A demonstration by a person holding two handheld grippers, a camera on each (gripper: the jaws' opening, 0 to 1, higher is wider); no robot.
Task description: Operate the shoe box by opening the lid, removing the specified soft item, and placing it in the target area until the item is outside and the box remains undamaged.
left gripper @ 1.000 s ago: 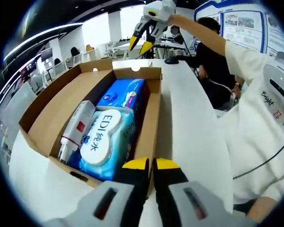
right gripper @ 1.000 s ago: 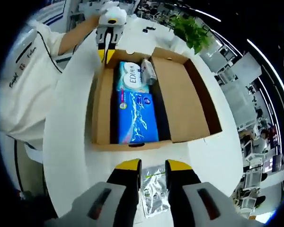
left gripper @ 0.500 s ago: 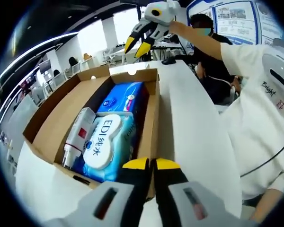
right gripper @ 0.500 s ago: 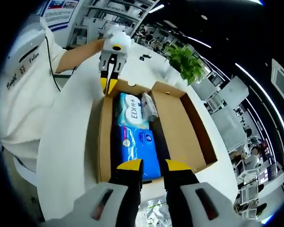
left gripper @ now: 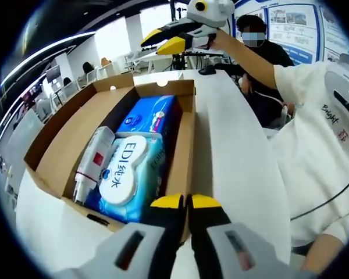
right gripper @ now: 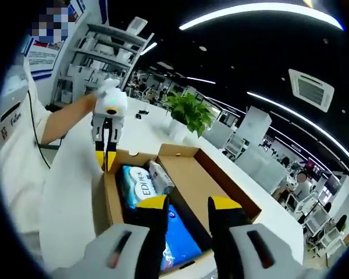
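The cardboard shoe box [left gripper: 58, 145] lies with its lid folded back on the white table [left gripper: 232, 151]. Inside lie a soft wet-wipes pack marked EDI [left gripper: 125, 171], a blue soft pack [left gripper: 151, 116] and a white tube with a red label [left gripper: 93, 160]. My left gripper [left gripper: 187, 201] is shut over the top edge of the box's side wall near a corner. In the right gripper view the left gripper [right gripper: 106, 157] pinches that same wall. My right gripper [right gripper: 188, 203] is open and holds nothing. It hangs high over the box's [right gripper: 203, 180] other end, showing as the right gripper [left gripper: 166, 39].
A person's white-sleeved arm [left gripper: 314, 116] reaches along the table's side. Another person in dark clothes [left gripper: 262, 52] sits beyond the table. A potted plant [right gripper: 189, 113] stands past the box. Shelves [right gripper: 75, 75] and desks fill the room behind.
My right gripper has risen and tilted up, so its view now looks across the room instead of down into the box. The left gripper and the box have stayed put.
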